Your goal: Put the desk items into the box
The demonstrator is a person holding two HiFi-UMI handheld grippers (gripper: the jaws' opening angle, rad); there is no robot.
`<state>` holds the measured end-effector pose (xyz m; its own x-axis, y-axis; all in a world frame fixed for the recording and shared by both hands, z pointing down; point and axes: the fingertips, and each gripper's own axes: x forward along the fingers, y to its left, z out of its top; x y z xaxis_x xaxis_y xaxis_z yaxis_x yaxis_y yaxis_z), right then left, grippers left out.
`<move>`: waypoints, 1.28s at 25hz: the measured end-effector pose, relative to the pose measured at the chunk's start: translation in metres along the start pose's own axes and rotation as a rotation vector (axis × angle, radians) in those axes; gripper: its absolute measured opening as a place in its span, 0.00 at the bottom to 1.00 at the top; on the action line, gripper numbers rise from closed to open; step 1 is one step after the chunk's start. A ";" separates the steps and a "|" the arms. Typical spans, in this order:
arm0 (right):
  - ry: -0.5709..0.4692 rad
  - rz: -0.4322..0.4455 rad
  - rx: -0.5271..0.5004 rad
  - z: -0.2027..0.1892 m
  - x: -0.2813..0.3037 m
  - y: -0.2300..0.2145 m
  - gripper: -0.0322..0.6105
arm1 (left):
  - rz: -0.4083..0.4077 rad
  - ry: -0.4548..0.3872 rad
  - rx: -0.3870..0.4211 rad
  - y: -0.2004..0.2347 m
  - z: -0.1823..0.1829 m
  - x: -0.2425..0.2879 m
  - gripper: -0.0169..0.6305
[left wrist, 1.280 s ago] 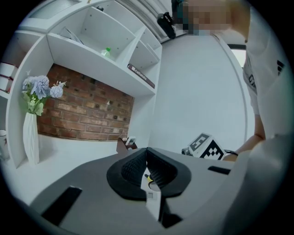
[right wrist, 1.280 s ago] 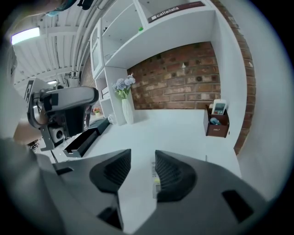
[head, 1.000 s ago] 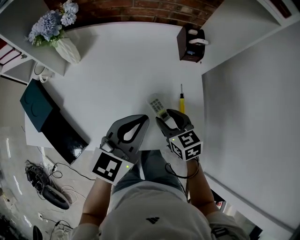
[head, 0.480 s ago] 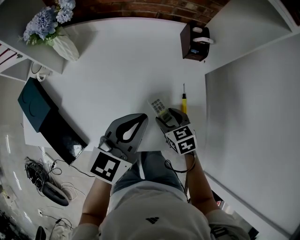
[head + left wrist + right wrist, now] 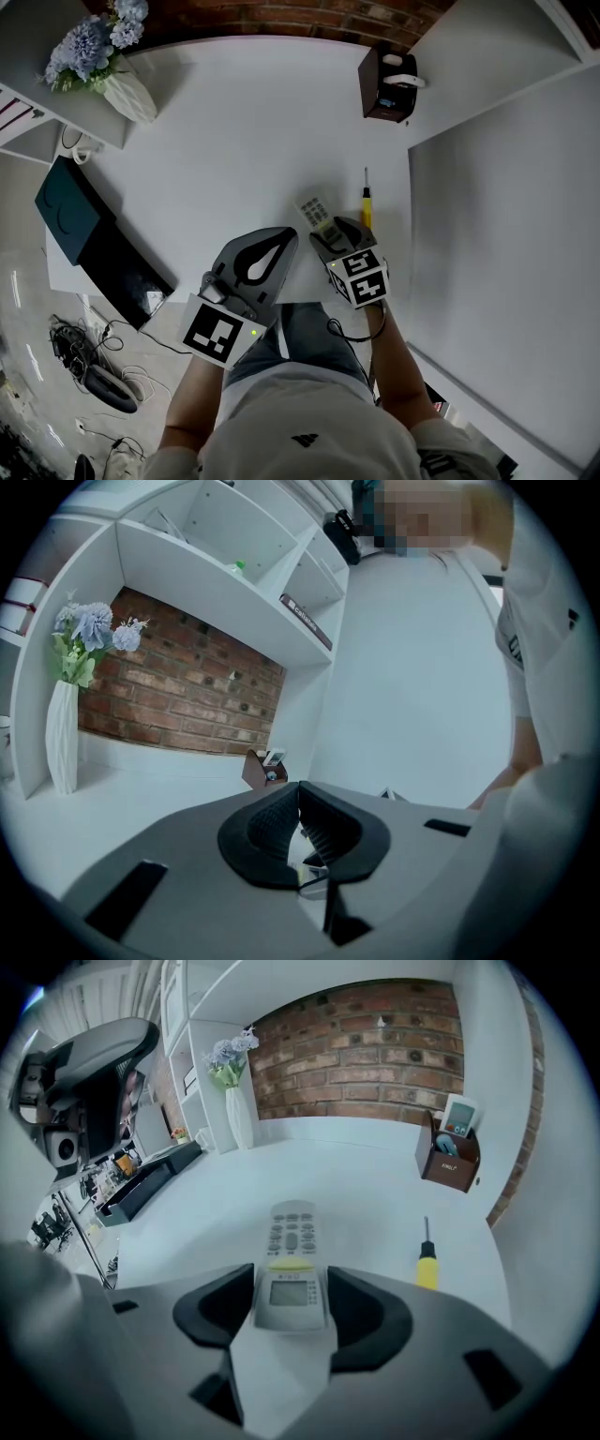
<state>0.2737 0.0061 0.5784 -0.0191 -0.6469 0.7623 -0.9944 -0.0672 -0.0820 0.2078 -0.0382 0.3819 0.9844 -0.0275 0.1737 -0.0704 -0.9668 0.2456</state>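
Two claws over one white desk (image 5: 234, 141). Item 1: right gripper (image 5: 292, 1279), tilted down toward the desk top, jaws spread wide and just having opened. A grey remote control (image 5: 292, 1241) lies flat on the desk between them, display end inside the gap with a black pad close along each side, keypad end reaching out past the fingertips; no squeeze on it shows. Item 2: left gripper (image 5: 300, 789), beside the right one on its left and held near level, jaws clenched tip to tip with nothing caught between the pads. Item 3: screwdriver (image 5: 427, 1262), yellow handle, lying just to the right of the right claw, shaft pointing away from it, apart from both jaw and remote. Item 4: brown box (image 5: 447, 1159), well ahead of the right claw and to its right, already holding a few small objects. Item 5: white vase (image 5: 239, 1115) with pale blue flowers, far ahead and to the left.
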 end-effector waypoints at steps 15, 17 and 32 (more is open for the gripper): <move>-0.107 0.074 -0.046 0.037 -0.027 0.028 0.43 | 0.054 -0.031 0.014 -0.001 0.011 -0.021 0.05; -0.122 0.085 -0.043 0.040 -0.030 0.032 0.43 | 0.062 -0.033 0.016 -0.001 0.012 -0.024 0.05; -0.169 0.159 -0.098 0.054 -0.028 0.062 0.43 | 0.168 -0.077 0.021 0.005 0.015 -0.059 0.05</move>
<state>0.2181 -0.0210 0.5166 -0.1670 -0.7617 0.6261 -0.9857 0.1147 -0.1234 0.1520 -0.0452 0.3588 0.9686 -0.2076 0.1370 -0.2323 -0.9520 0.1994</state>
